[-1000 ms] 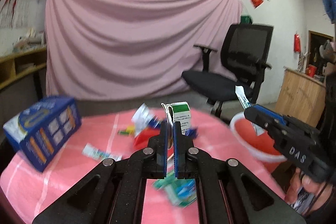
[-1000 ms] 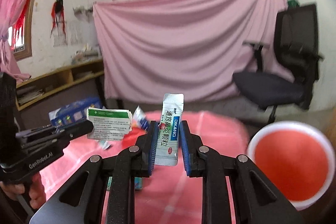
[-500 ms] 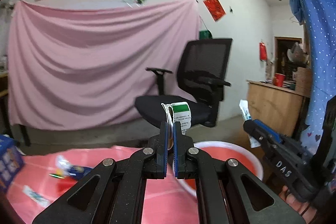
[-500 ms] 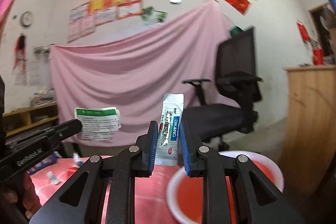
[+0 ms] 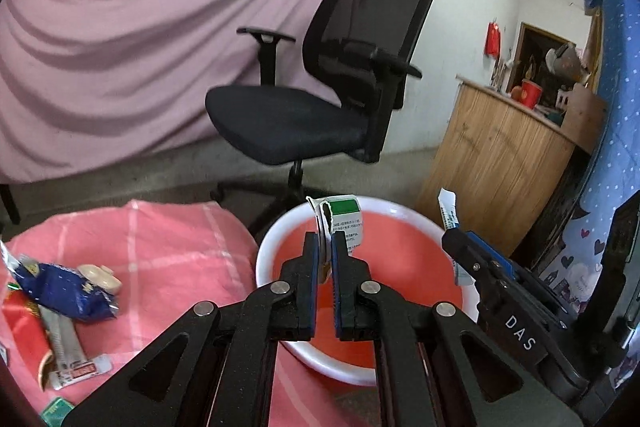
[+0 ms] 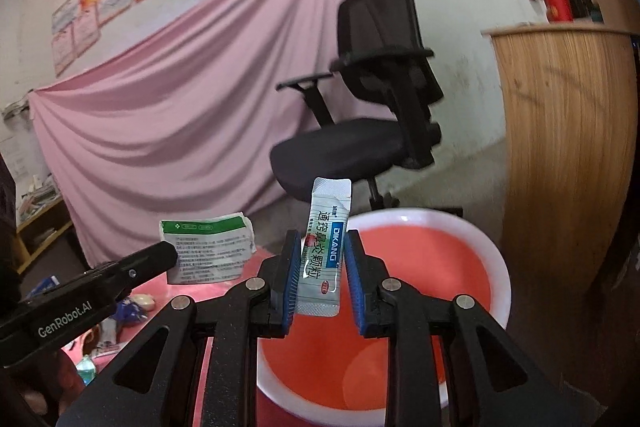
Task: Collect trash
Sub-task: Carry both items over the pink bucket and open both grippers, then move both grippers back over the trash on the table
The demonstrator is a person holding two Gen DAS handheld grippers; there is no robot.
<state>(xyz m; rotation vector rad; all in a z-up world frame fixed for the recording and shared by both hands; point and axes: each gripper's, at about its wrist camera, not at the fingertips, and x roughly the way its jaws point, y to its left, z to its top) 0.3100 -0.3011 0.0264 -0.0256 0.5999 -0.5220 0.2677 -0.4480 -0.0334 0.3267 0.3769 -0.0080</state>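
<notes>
Left gripper (image 5: 325,245) pinches a green-topped paper packet (image 5: 345,223) over the red basin (image 5: 404,255). Right gripper (image 6: 322,273) is clamped on a white sachet (image 6: 325,259).

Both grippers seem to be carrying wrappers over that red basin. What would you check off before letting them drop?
1. Left gripper pinches the green-and-white packet: ok.
2. Right gripper has the white sachet between its pads: ok, though a gap shows on the right side.
3. Packet above the red basin: ok in the left wrist view.
4. Sachet above the basin: ok in the right wrist view, near its left rim.
5. Basin has room: ok, no trash seen inside.
6. More trash left on the pink tablecloth, such as the blue wrapper: not ok, still to collect.
</notes>
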